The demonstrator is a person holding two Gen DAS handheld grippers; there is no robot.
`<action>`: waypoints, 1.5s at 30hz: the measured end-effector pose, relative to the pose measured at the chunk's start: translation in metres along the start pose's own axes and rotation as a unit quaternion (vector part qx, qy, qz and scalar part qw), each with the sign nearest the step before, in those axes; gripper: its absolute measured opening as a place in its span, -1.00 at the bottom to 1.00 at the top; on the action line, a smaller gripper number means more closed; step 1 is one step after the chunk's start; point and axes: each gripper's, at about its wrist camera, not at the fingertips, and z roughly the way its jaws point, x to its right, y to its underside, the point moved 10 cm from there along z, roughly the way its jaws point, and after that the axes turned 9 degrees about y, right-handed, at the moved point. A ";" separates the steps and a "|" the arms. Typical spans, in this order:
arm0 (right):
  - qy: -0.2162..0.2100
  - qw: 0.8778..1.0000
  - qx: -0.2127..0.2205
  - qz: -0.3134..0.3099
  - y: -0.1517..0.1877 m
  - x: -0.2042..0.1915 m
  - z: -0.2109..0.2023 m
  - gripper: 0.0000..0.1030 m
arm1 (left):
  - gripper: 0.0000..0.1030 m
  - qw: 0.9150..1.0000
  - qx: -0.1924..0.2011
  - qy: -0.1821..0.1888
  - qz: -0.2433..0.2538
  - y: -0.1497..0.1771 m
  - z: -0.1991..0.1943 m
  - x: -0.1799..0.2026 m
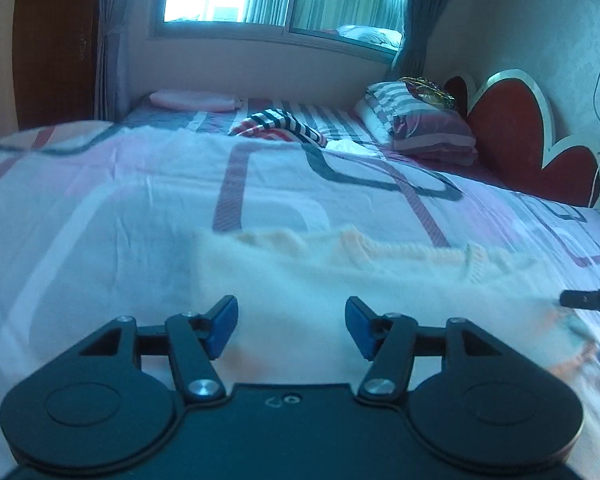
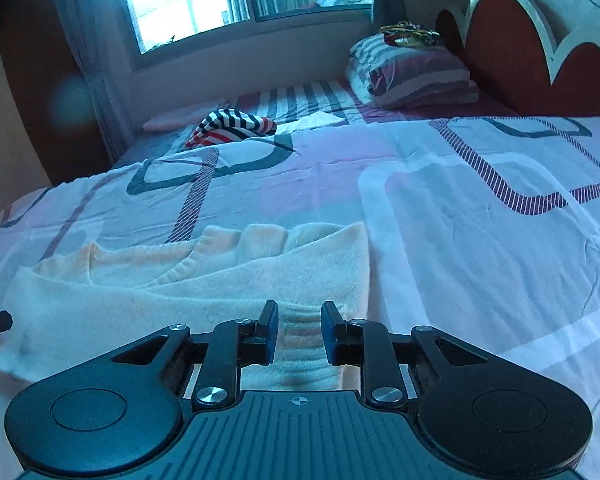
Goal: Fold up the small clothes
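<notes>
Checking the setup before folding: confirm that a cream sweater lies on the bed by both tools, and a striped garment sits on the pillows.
Wrong on one point. The striped garment lies on the bed, left of the pillows, not on them; the right wrist view shows it. The cream sweater does lie by both tools.

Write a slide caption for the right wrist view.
Right tongs open over a folded cream sweater on the patterned bedspread, striped garment and pillows beyond.

The cream sweater is fuzzy knit, ribbed at its hem. Under it, the bedsheet is smooth printed cotton. The gripper is matt black plastic.
</notes>
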 end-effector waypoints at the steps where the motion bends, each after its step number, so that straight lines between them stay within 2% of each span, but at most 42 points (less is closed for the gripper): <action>1: 0.004 1.000 0.002 0.003 -0.004 0.002 0.005 -0.55 | 0.12 1.000 0.003 0.006 0.007 -0.009 0.009 -0.002; 3: 0.021 1.000 -0.001 0.009 -0.009 0.009 0.018 -0.55 | 0.13 1.000 -0.004 -0.001 0.017 -0.020 0.031 -0.011; 5: 0.031 0.999 -0.012 0.010 -0.011 0.014 0.033 -0.55 | 0.14 0.999 -0.041 -0.016 0.003 -0.015 0.060 -0.030; 7: 0.038 0.999 -0.015 0.000 -0.012 0.018 0.039 -0.55 | 0.16 0.999 -0.029 -0.012 0.008 -0.016 0.066 -0.034; 10: 0.036 0.999 -0.012 -0.004 -0.019 0.019 0.029 -0.54 | 0.16 0.999 -0.030 -0.020 0.014 -0.017 0.053 -0.029; 13: -0.003 1.000 0.006 0.002 -0.021 -0.001 0.009 -0.54 | 0.18 1.000 -0.011 -0.001 0.004 -0.011 0.035 -0.006; 17: -0.059 0.997 0.001 -0.040 -0.005 -0.066 -0.002 -0.52 | 0.19 0.999 -0.016 0.014 0.039 0.002 0.036 0.052; 19: -0.068 0.996 -0.005 -0.059 0.006 -0.088 -0.001 -0.52 | 0.20 0.998 -0.025 0.013 0.051 0.011 0.039 0.073; 21: -0.053 0.995 -0.010 -0.081 0.018 -0.096 0.006 -0.52 | 0.23 0.998 -0.035 0.012 0.050 0.019 0.043 0.083; 25: -0.045 0.996 -0.002 -0.083 0.025 -0.084 0.008 -0.52 | 0.31 0.998 -0.040 0.006 0.050 0.026 0.047 0.086; 28: -0.019 0.998 -0.001 -0.065 0.020 -0.058 0.006 -0.52 | 0.31 0.998 -0.040 -0.001 0.045 0.027 0.044 0.079; 32: 0.006 0.999 -0.008 -0.050 0.018 -0.020 0.001 -0.52 | 0.31 0.998 -0.043 -0.018 0.039 0.030 0.031 0.060; 35: 0.015 0.999 -0.006 -0.050 0.016 -0.011 -0.013 -0.52 | 0.31 0.998 -0.044 -0.035 0.028 0.031 0.019 0.052; 37: 0.005 0.998 0.008 -0.058 0.016 -0.018 -0.026 -0.52 | 0.37 0.999 -0.032 -0.039 0.019 0.029 0.006 0.053; 40: -0.041 0.997 0.008 -0.066 0.027 -0.038 -0.041 -0.52 | 0.40 0.999 -0.020 -0.040 0.011 0.034 -0.007 0.056; 44: -0.081 0.992 -0.001 -0.097 0.049 -0.071 -0.043 -0.52 | 0.41 0.998 -0.038 -0.050 -0.001 0.050 -0.007 0.063; 45: -0.079 0.992 -0.007 -0.101 0.054 -0.073 -0.041 -0.52 | 0.42 0.998 -0.039 -0.056 0.007 0.053 -0.006 0.067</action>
